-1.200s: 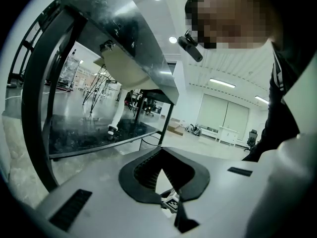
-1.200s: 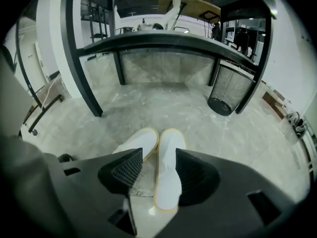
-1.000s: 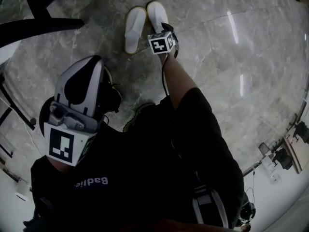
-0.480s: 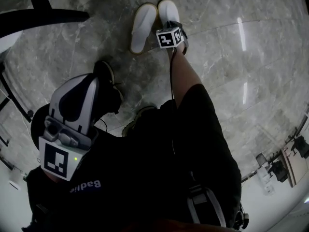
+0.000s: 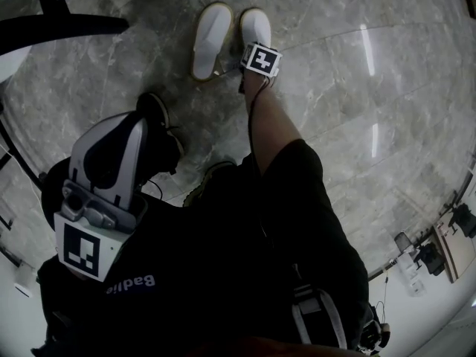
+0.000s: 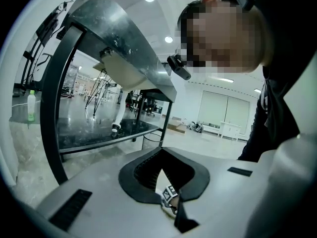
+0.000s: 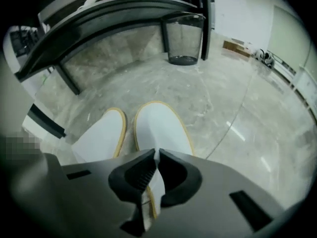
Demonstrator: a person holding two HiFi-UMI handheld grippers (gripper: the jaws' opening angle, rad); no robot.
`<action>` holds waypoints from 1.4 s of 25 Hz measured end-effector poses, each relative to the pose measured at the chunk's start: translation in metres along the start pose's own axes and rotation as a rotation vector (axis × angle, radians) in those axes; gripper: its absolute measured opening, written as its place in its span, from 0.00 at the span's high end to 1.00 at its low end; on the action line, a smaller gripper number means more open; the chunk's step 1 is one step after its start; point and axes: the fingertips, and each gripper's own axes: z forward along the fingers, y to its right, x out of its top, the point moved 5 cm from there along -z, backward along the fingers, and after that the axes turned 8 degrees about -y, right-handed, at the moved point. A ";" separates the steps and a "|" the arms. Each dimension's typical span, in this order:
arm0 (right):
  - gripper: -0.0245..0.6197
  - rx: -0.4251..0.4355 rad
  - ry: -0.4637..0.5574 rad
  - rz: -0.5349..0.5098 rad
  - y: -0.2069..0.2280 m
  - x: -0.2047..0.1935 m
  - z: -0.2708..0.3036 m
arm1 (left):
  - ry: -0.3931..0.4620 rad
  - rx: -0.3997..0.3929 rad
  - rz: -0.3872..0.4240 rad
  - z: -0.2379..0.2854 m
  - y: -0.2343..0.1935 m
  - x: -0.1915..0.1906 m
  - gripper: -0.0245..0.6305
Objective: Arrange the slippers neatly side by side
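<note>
Two white slippers with tan soles lie side by side on the marble floor, the left slipper (image 5: 208,37) (image 7: 101,135) and the right slipper (image 5: 256,25) (image 7: 161,125), toes pointing away. My right gripper (image 5: 251,49) (image 7: 157,155) is at the right slipper's heel. Its jaws are closing, and a thin white edge of that slipper is pinched between them. My left gripper (image 5: 136,119) (image 6: 159,155) is held up near my chest, away from the slippers, with its jaws together and nothing in them.
A black table frame (image 5: 59,25) (image 7: 99,19) stands beyond and left of the slippers, with a waste bin (image 7: 184,41) behind it. The person's dark shoes (image 5: 155,110) stand on the floor just short of the slippers.
The right gripper has dipped at the right slipper's heel and its marker cube has tilted flatter. The left gripper has drifted slightly down and left.
</note>
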 end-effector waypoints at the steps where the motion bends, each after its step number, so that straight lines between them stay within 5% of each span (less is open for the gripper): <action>1: 0.94 0.033 0.008 0.045 -0.003 -0.004 0.002 | 0.000 -0.001 0.006 0.000 0.002 0.000 0.96; 25: 0.93 0.189 0.066 0.061 -0.048 -0.013 0.002 | 0.023 -0.067 0.009 0.002 0.011 -0.003 0.96; 31: 0.69 0.268 0.136 0.037 -0.043 -0.012 -0.018 | 0.071 -0.129 0.012 0.017 0.024 0.010 0.96; 35: 0.67 0.299 0.131 -0.040 -0.049 -0.018 -0.045 | 0.096 -0.204 0.042 0.033 0.036 0.020 0.96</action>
